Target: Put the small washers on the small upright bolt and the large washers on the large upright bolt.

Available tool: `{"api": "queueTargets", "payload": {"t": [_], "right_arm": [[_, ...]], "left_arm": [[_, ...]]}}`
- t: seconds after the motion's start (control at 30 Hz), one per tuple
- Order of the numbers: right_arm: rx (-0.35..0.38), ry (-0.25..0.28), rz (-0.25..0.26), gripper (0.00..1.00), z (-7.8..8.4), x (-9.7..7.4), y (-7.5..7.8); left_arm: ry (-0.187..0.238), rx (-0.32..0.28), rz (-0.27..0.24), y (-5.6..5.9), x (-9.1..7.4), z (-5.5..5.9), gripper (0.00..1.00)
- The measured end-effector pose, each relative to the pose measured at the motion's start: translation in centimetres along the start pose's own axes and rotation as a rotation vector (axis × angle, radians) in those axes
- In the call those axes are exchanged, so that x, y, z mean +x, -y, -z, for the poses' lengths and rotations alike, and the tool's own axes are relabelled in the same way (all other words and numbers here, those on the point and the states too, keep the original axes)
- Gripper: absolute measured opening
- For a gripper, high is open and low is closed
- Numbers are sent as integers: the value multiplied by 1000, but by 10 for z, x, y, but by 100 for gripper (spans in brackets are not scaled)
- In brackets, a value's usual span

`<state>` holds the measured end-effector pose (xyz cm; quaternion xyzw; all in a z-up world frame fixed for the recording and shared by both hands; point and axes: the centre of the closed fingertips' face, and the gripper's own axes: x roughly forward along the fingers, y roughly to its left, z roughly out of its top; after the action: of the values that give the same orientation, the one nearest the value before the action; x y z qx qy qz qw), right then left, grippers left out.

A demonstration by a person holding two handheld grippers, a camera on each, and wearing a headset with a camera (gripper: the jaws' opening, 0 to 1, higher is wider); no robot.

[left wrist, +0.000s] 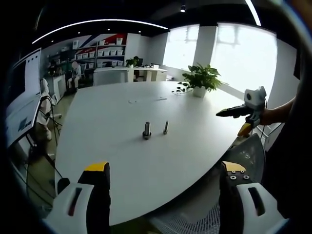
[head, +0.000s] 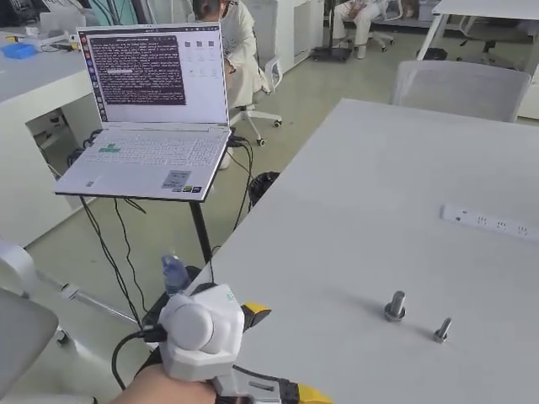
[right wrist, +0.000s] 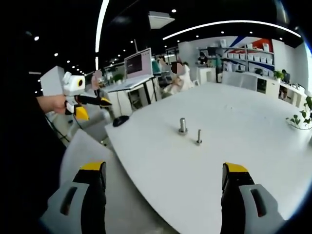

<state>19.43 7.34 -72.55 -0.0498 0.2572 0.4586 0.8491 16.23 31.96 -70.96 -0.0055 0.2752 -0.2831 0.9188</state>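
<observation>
**Bolts upright, both jaws apart**

The large upright bolt [head: 395, 306] and the small upright bolt [head: 442, 330] stand near each other on the white worktop [head: 379, 185]. My left hand-held gripper [left wrist: 165, 170] and right hand-held gripper [right wrist: 164, 169] hover well short of them, jaws apart, gripping nothing.

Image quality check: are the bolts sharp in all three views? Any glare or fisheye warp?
Head view: even light, large bolt and small bolt sharp, faint shadows to their left on the table. Left gripper view: windows blown out, table edge bowed by the fisheye, both bolts tiny but legible. Right gripper view: dark ceiling, bright strip lights, both bolts slightly soft.
</observation>
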Motion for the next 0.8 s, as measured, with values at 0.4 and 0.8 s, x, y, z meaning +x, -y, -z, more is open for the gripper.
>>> {"api": "queueTargets", "payload": {"t": [0.4,0.8], "right_arm": [[-31,-9,37,100,0,7,11],[-35,-17,42,100,2,11,15]], "left_arm": [[-6,19,-8,-14,2,1,93],[-4,28,-15,-28,7,0,94]]}}
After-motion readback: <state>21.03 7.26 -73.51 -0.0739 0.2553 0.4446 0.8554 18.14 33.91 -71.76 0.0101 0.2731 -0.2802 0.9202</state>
